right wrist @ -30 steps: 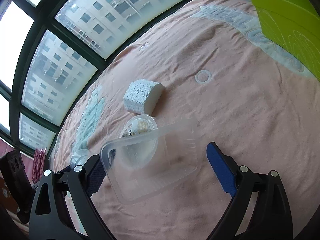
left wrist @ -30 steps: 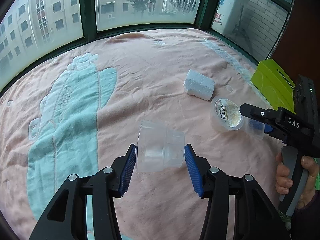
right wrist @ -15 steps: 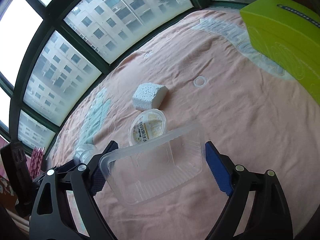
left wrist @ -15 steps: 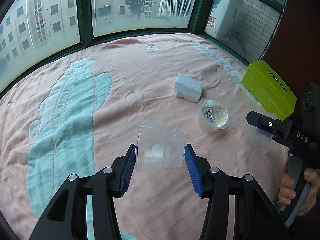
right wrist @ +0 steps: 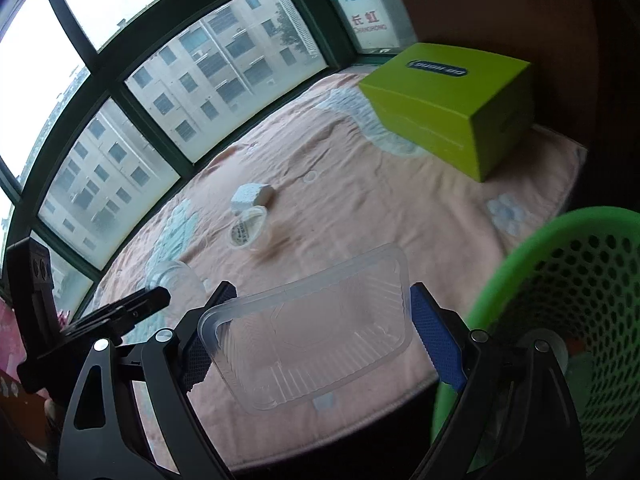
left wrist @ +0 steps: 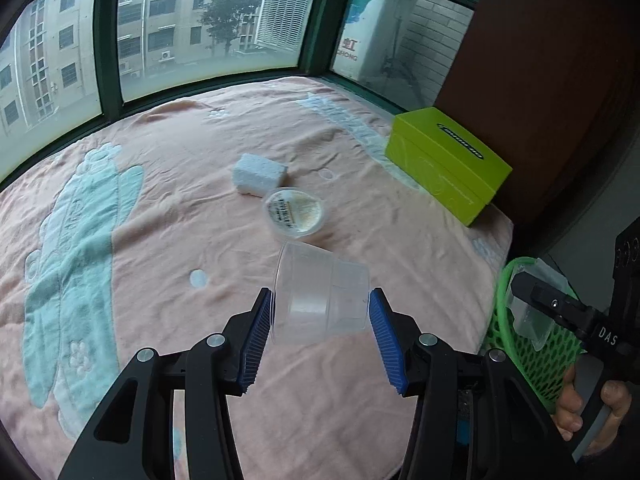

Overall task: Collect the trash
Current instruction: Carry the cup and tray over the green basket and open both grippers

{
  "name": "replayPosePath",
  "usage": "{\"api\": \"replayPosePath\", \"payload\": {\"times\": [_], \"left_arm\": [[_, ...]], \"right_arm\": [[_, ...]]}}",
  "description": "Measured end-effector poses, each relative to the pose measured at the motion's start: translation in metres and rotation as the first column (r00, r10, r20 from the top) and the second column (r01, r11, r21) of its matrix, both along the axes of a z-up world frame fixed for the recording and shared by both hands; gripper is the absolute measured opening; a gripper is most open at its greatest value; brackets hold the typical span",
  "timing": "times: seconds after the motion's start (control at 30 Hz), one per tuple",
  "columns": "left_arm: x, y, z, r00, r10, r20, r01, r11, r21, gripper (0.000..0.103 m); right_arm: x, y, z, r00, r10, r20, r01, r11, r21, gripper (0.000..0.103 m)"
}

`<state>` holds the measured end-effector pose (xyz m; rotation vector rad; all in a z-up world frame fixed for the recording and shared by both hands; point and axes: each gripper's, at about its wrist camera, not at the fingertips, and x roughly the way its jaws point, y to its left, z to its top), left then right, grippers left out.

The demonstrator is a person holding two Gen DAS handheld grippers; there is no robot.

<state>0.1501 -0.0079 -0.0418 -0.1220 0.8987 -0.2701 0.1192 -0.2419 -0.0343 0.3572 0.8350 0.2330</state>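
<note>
My left gripper (left wrist: 320,336) is shut on a clear plastic cup (left wrist: 320,296), held on its side above the pink blanket (left wrist: 168,240). My right gripper (right wrist: 308,336) is shut on a clear rectangular plastic tray (right wrist: 308,332), held beside the rim of a green mesh basket (right wrist: 560,304). In the left wrist view the tray (left wrist: 532,312) sits over the basket (left wrist: 536,352) at the far right. A round lidded tub (left wrist: 294,212) and a white foam block (left wrist: 259,174) lie on the blanket; both also show in the right wrist view, tub (right wrist: 248,227) and block (right wrist: 252,197).
A lime green box (left wrist: 448,164) stands at the blanket's far right edge, by a dark wall. Windows with dark green frames (left wrist: 108,32) bound the far side. The basket stands off the blanket's right edge, below its level.
Both grippers have pulled back and swung right with their loads. The right gripper carried the tray from over the blanket to the green basket, which has come into view.
</note>
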Motion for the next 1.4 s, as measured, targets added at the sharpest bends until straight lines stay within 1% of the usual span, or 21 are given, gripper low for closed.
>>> {"api": "replayPosePath", "payload": {"times": [0.27,0.4,0.57,1.0,1.23,1.4], "left_arm": [[-0.02,-0.062,0.013,0.991,-0.129,0.022,0.13,0.991,-0.026,0.048],[-0.028,-0.095,0.018,0.98,-0.198,0.033,0.199,0.98,-0.03,0.048],[-0.037,-0.13,0.023,0.963,-0.266,0.041,0.267,0.963,-0.026,0.048],[-0.053,-0.194,0.023,0.923,-0.383,0.028,0.383,0.924,0.001,0.048],[-0.059,-0.222,0.016,0.903,-0.43,0.006,0.43,0.903,0.024,0.048],[-0.062,-0.235,0.01,0.892,-0.451,-0.016,0.451,0.892,0.029,0.048]], "right_arm": [[-0.052,-0.055,0.0,0.991,-0.137,0.007,0.137,0.988,-0.073,0.086],[-0.073,-0.087,0.001,0.978,-0.209,0.006,0.209,0.975,-0.076,0.086],[-0.094,-0.117,0.002,0.964,-0.267,0.008,0.267,0.961,-0.071,0.087],[-0.128,-0.158,0.009,0.934,-0.355,0.048,0.357,0.933,-0.044,0.09],[-0.143,-0.166,0.017,0.925,-0.373,0.077,0.377,0.925,-0.044,0.09],[-0.148,-0.17,0.017,0.921,-0.381,0.076,0.385,0.922,-0.037,0.09]]}}
